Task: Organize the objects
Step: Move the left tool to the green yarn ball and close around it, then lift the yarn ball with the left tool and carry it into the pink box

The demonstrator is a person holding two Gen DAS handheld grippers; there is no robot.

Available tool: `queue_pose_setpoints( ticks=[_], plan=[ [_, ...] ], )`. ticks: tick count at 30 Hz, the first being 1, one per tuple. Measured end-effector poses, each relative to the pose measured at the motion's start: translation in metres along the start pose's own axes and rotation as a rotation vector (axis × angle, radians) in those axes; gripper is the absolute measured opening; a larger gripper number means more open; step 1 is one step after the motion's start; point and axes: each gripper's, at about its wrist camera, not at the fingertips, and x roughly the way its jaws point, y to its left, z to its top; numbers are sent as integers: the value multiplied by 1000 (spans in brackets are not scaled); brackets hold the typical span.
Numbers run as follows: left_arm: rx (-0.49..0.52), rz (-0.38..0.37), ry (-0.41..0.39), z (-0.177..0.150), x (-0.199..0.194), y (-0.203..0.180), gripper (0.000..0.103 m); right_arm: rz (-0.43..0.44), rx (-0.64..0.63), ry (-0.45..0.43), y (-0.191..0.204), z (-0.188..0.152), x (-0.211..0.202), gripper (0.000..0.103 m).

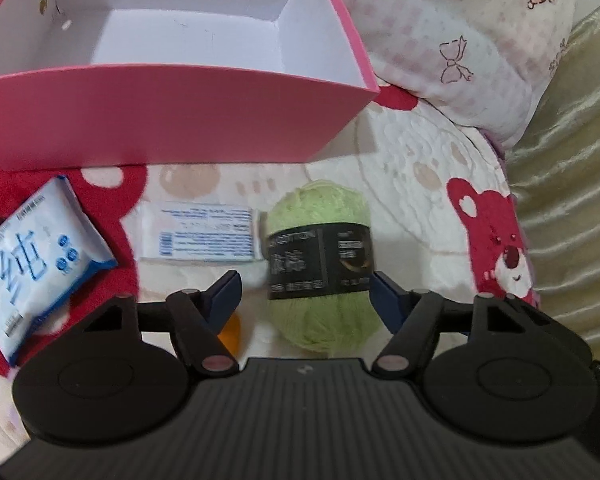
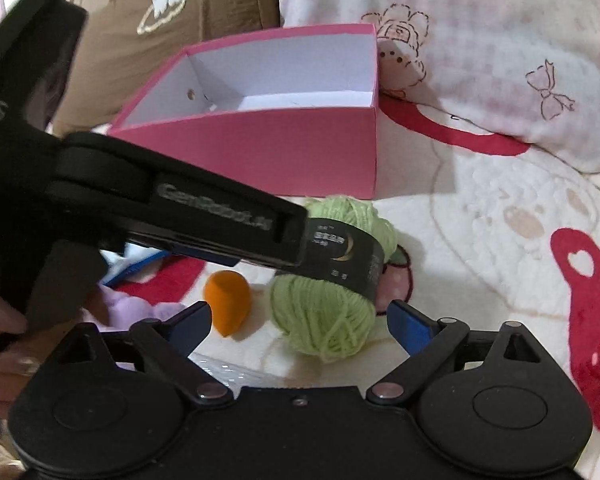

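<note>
Spread across everything, a white quilted blanket [image 1: 412,168] printed with red bears and pale dots. Against its far edge, a pink-checked pillow [image 1: 460,40], with a gold curtain [image 1: 572,160] hanging off to the right.

Toward the far left of the blanket, a pink box [image 1: 172,120], lid off, white inside and empty, two small holes in its left wall. Just in front of its near wall, a ball of green yarn [image 1: 324,308] with a black paper band round its middle, lying on the blanket. Left of the yarn, a flat white pack [image 1: 200,236] with blue print, its right end close to the ball; whether touching, hard to say. Farther left, near the blanket's left edge, a blue-and-white pack of wipes [image 1: 36,256], tilted. Nearest, and just left of the yarn, a small orange sponge [image 2: 227,306], egg-shaped, apart from the ball.

Left gripper [image 1: 306,292] reaching in over the blanket, jaws spread to either side of the yarn, right blue pad close beside the black band, left pad well clear; nothing pinched. Right gripper [image 2: 300,320] low behind the yarn, jaws spread wide, ball sitting between the blue pads without contact.
</note>
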Motion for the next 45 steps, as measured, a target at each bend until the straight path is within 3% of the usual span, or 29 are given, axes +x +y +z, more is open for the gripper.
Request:
queue_pose_setpoints(
  ticks=[2,9,17,20,23,31,37,42,45],
  plan=[
    [-13,20,8,-2,3,8,67,30,-15,-3,3,0,3,95],
    [-19,-25,-20,0,4,24,66,-43,-85,-40,11,-7,12,95],
    [-43,-163,8,-5,13,22,37,-10,-10,-56,-8,-12,20,94],
    [-40,-177,-4,-6,13,18,34,13,26,-43,-13,-13,29,88],
    [-60,-169,-2,-7,16,20,34,2,42,-20,-18,-14,39,77],
    [-90,-196,0,-7,22,24,35,10,102,-44,-24,-24,42,70],
    [-176,-287,7,-7,30,35,34,-31,60,-48,-13,-16,39,66],
    [-98,-260,-5,-11,23,17,35,-29,58,-84,-12,-19,33,63],
    [-104,-245,3,-12,20,12,35,-41,45,-95,-7,-19,30,63]
  ],
)
